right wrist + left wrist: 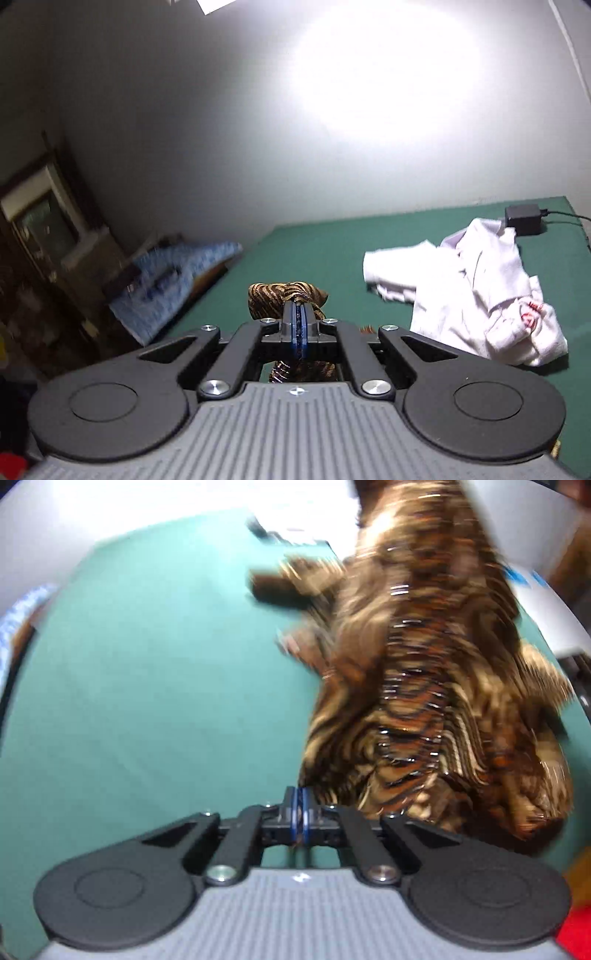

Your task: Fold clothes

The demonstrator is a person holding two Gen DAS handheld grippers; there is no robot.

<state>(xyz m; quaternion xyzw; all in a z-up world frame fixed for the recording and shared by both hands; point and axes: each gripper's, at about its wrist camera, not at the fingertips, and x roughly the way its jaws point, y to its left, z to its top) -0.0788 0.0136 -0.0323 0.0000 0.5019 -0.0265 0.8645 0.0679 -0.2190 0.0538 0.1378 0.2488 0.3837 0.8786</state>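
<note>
The right gripper (300,314) has its jaws clamped on the tiger-striped garment (286,295), held above the green counter (325,251). The left gripper (300,797) has its jaws closed at that garment's edge; whether fabric is pinched cannot be told. The white shirt (476,288) bears a red print too blurred to read.

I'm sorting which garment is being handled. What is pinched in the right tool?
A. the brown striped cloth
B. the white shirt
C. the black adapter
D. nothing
A: in the right wrist view the right tool is shut on a bunch of the brown striped cloth, while the white shirt lies apart on the green table.
</note>
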